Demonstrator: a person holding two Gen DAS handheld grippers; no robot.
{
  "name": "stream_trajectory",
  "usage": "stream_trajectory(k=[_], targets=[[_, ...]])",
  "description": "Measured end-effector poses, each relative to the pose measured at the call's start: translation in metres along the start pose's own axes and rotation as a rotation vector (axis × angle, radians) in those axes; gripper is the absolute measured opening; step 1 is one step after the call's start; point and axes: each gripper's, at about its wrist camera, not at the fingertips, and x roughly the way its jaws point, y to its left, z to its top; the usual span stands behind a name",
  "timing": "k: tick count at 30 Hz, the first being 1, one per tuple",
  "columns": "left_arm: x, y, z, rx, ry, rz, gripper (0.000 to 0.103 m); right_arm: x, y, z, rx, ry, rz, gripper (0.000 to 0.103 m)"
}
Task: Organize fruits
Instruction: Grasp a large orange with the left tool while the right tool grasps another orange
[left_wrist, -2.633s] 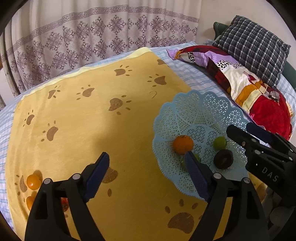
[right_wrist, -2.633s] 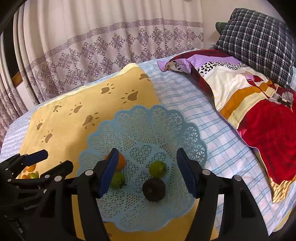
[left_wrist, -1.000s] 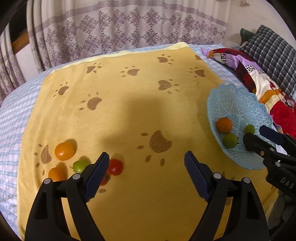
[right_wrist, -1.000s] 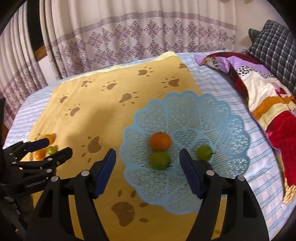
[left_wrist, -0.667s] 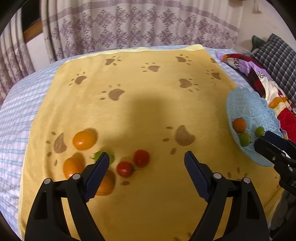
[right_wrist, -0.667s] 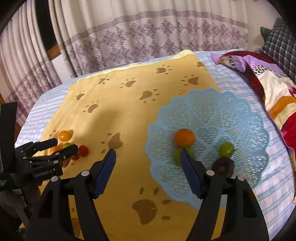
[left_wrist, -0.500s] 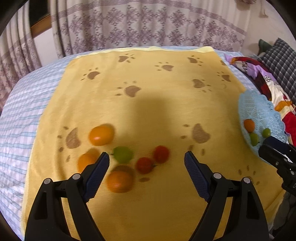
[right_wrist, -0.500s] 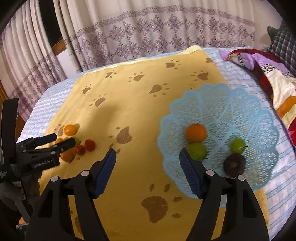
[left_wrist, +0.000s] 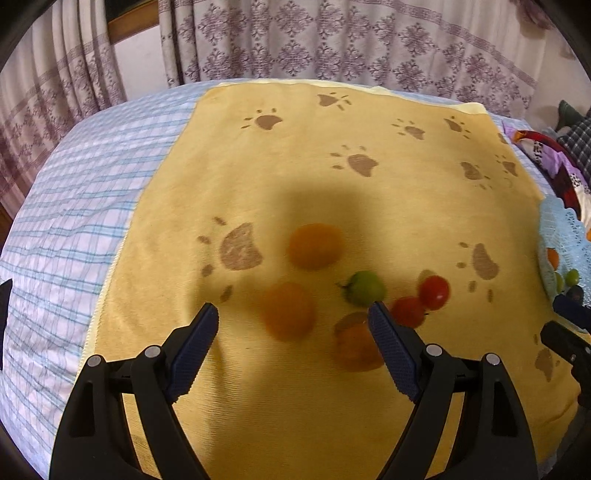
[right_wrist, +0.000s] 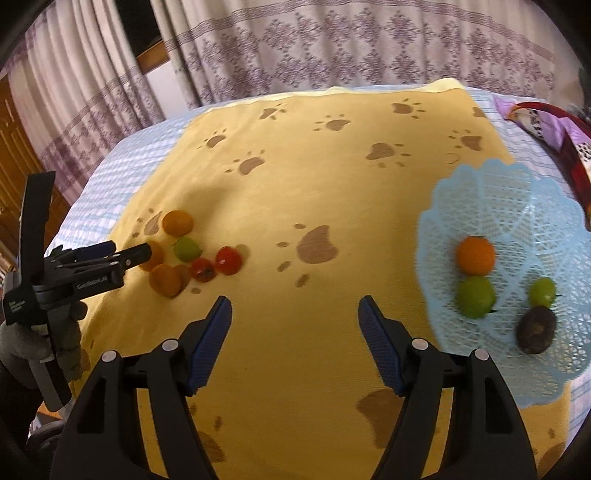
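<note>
Fingers (left_wrist: 197, 349) on my left gripper (left_wrist: 291, 345) and right gripper (right_wrist: 294, 338): released, empty; only right view shows whole pale-blue lattice plastic basket (right_wrist: 495, 206).

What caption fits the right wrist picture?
Open right tongs hover over the paw-print blanket, between loose fruit and a blue basket.

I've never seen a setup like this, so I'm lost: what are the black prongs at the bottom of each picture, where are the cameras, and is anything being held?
There is no robot. A person holds a two-fingered grabbing tool in each hand, with a camera on each looking along its fingers. The left tool hovers over loose fruit on the yellow paw-print towel: three oranges, a green fruit, two red tomatoes. The right tool looks over bare towel, with the blue basket to its right holding four fruits. Both tools are open and empty.
</note>
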Motion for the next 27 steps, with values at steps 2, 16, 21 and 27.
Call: stream_trajectory(k=[2, 16, 21, 27], targets=[[0.005, 0.008, -0.002, -0.015, 0.01, 0.007, 0.083, 0.006, 0.008, -0.001, -0.013, 0.014, 0.008, 0.073], [0.031, 0.017, -0.001, -0.026, 0.039, -0.014, 0.07, 0.035, 0.036, 0.004, -0.025, 0.061, 0.033, 0.073], [0.037, 0.017, 0.001, -0.029, 0.044, -0.029, 0.063, 0.043, 0.044, 0.005, -0.023, 0.08, 0.049, 0.073], [0.041, 0.015, 0.003, -0.027, 0.043, -0.059, 0.049, 0.052, 0.057, 0.005, -0.033, 0.098, 0.063, 0.073]])
